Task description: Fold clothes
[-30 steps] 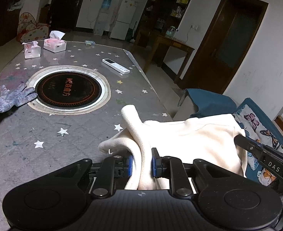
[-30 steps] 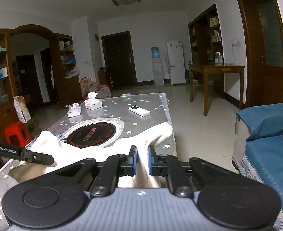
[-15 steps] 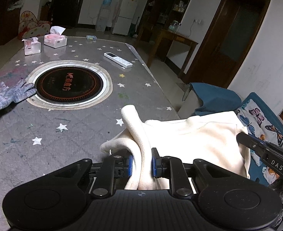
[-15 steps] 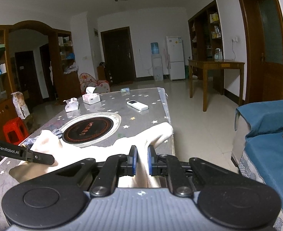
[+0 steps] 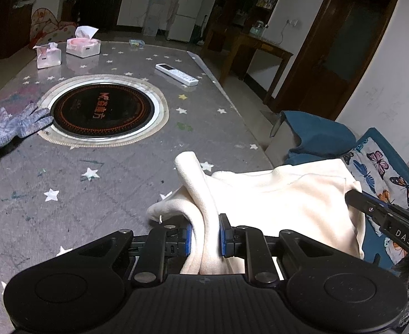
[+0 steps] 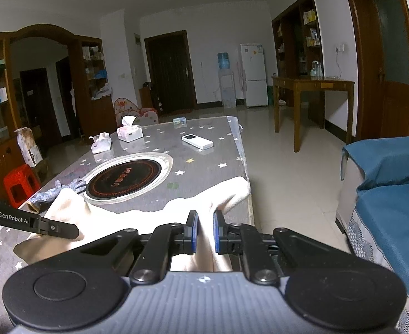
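Note:
A cream fleece garment (image 5: pixel 282 194) is stretched between both grippers over the near right corner of the grey star-print table (image 5: pixel 107 172). My left gripper (image 5: pixel 204 235) is shut on a bunched fold of the garment, which rises in a loop past its blue pads. My right gripper (image 6: pixel 203 233) is shut on another part of the same garment (image 6: pixel 137 217), with cloth pinched between its pads. Each view shows the other gripper's finger at its edge. The cloth below the jaws is hidden by the gripper bodies.
A round black induction plate (image 5: pixel 101 108) is set in the table's middle. A grey knit glove (image 5: pixel 12 128) lies to its left. Two tissue boxes (image 5: pixel 83 46) and a white remote (image 5: pixel 176 73) sit farther back. A blue sofa (image 6: pixel 391 200) stands right of the table.
Both grippers have sunk a little toward the table with the garment still held; the table looks slightly nearer and higher in both views. The grips have not changed.

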Demonstrator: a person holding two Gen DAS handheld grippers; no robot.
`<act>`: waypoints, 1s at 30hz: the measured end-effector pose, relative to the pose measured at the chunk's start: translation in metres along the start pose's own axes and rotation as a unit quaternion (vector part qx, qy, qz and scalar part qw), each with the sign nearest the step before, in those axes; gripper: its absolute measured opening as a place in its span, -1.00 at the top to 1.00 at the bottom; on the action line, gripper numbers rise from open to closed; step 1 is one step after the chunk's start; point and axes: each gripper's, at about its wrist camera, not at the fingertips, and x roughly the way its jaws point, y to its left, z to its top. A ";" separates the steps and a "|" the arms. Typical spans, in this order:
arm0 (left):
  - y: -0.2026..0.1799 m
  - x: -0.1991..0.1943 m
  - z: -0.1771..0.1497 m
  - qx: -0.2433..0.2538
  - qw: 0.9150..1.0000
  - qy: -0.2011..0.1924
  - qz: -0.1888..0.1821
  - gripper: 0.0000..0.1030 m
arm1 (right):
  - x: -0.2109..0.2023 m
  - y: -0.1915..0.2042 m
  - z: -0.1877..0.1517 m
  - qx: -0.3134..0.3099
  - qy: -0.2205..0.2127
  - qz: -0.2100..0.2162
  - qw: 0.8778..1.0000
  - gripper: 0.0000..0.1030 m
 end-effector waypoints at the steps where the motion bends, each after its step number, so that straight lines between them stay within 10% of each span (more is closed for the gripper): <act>1: 0.001 0.002 -0.001 -0.001 1.000 0.002 0.001 0.62 | 0.002 0.000 -0.001 0.001 0.002 0.000 1.000 0.81; 30: 0.040 0.036 -0.027 -0.042 0.997 0.063 0.026 0.48 | 0.056 -0.013 -0.044 0.016 0.088 -0.026 0.996 0.80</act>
